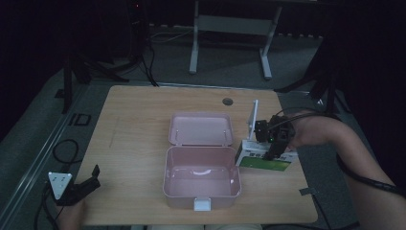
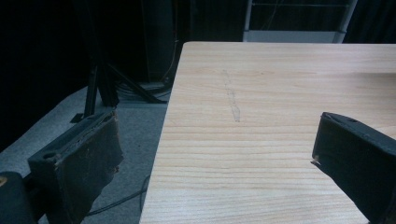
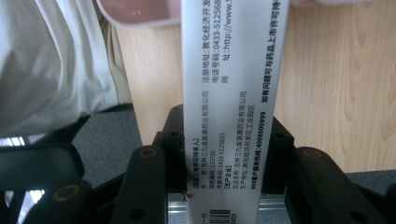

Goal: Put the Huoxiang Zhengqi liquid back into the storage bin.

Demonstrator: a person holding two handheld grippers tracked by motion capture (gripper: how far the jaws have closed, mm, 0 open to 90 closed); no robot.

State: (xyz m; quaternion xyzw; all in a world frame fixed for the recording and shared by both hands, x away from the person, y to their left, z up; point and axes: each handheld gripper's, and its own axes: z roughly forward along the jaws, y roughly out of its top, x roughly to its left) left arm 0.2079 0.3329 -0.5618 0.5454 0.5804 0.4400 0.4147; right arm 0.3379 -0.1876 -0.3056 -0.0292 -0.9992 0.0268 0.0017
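One carton [image 1: 264,156], white with a green face, is clamped in the right gripper [image 1: 274,143] just right of the pink box [image 1: 201,191], over the table's [image 1: 139,124] right part. In the right gripper view the carton's white side [image 3: 229,102] runs up between the two black jaws, which press on it from both sides. That side bears black Chinese print, with the numbers 0433-5125633 and 4008000999, the start of a web address, "http://www", and a barcode at the bottom edge; the small print is too fine to read further. The pink box stands open, its lid [image 1: 201,128] laid back flat behind it and a white latch [image 1: 201,205] at its front wall. The left gripper [image 1: 88,182] rests at the table's near left corner, well apart from the box; its jaws stand spread with only bare wood between them.
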